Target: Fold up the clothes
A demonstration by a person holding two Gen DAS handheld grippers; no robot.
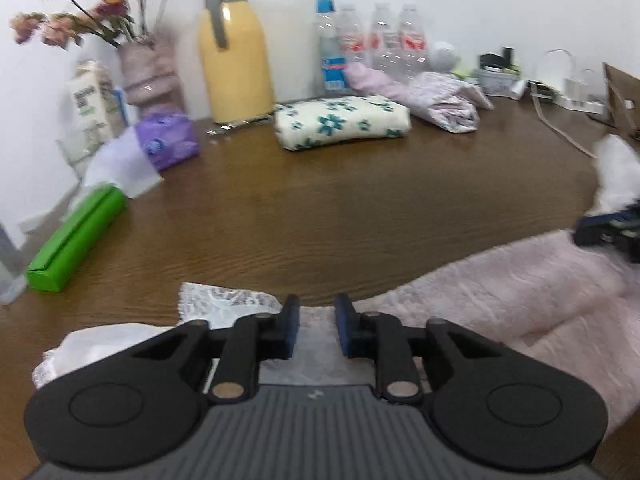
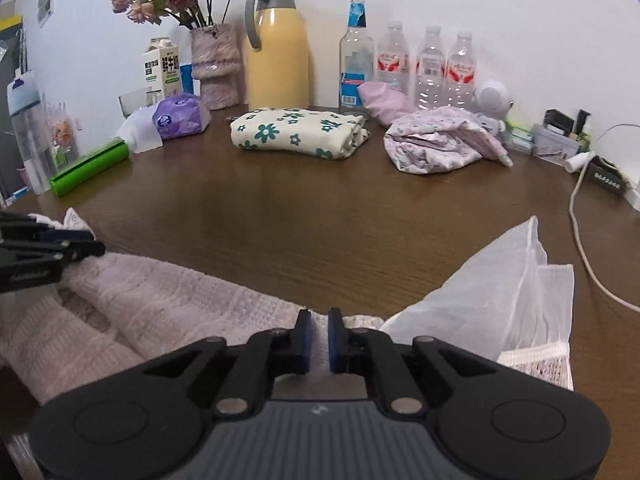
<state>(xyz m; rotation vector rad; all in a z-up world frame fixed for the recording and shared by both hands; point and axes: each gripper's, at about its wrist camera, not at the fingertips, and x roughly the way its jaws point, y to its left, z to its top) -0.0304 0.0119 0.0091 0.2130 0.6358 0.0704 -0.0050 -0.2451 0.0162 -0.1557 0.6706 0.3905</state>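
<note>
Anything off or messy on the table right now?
One thing: the lilac floral garment at the back right is a crumpled heap, while the green-flowered cloth beside it is neatly folded. Bottles and yellow jug stand upright; nothing spilled.

My table [image 2: 320, 216] is brown wood, a bit shiny. The pink garment [image 2: 168, 292] is soft, bumpy cloth. My claw pads [image 2: 306, 340] are blue rubber.
</note>
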